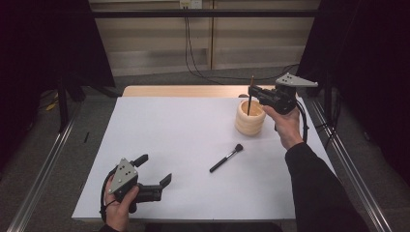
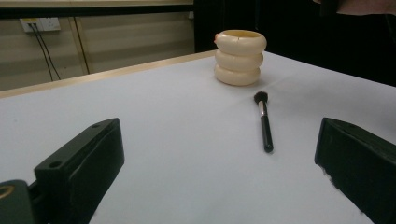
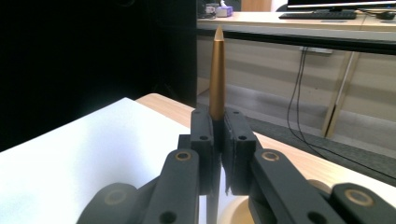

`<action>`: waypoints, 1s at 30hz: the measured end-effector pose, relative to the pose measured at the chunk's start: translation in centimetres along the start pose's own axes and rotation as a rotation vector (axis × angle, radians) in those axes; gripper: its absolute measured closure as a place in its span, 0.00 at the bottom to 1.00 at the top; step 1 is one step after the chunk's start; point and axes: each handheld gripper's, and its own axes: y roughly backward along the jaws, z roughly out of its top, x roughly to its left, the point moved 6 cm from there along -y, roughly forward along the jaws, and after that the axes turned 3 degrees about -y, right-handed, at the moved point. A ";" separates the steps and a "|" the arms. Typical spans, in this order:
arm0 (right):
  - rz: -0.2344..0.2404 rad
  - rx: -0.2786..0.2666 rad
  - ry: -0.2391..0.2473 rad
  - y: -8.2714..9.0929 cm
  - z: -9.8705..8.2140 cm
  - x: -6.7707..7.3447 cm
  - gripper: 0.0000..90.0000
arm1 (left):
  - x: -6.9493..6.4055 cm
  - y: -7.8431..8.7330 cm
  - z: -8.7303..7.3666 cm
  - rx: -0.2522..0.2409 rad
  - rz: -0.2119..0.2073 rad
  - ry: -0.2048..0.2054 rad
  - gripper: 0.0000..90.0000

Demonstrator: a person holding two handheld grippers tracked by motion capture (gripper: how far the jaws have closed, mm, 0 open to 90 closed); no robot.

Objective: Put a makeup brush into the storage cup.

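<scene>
On the white table (image 1: pixel 183 145) there are two brushes, one holder and two hand-held grippers. The single cream ribbed holder (image 1: pixel 250 118), built like three stacked rings, stands toward the table's two o'clock corner. One black makeup brush (image 1: pixel 226 158) lies flat near the middle, bristles pointing toward one o'clock and handle toward seven o'clock, well apart from the holder. The second brush, a slim bronze-handled brush (image 1: pixel 250 96), stands upright with its pointed end up and its lower part inside the holder's mouth. The right gripper (image 1: pixel 253 92) hovers just above the holder, at the holder's twelve o'clock, with its jaws clenched on that bronze handle; in the right gripper view the handle (image 3: pixel 217 74) rises straight up from between the closed jaws. The left gripper (image 1: pixel 153 170) sits at the table's seven o'clock corner, jaws spread wide and grasping nothing. From it, the black brush (image 2: pixel 264 122) lies ahead toward one o'clock, and the holder (image 2: pixel 239 58) farther beyond.
</scene>
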 end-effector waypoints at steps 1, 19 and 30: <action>-0.004 0.000 0.003 -0.1 0.0 -0.2 0.93 | 0.0 0.0 0.0 0.000 0.002 0.001 0.02; -0.078 0.023 -0.003 -2.0 -1.8 -3.0 0.93 | 0.6 0.1 -0.3 0.003 0.014 0.027 0.01; -0.104 0.037 -0.033 -1.3 -4.2 -3.8 0.92 | 0.8 0.3 -0.1 -0.003 0.024 0.015 0.01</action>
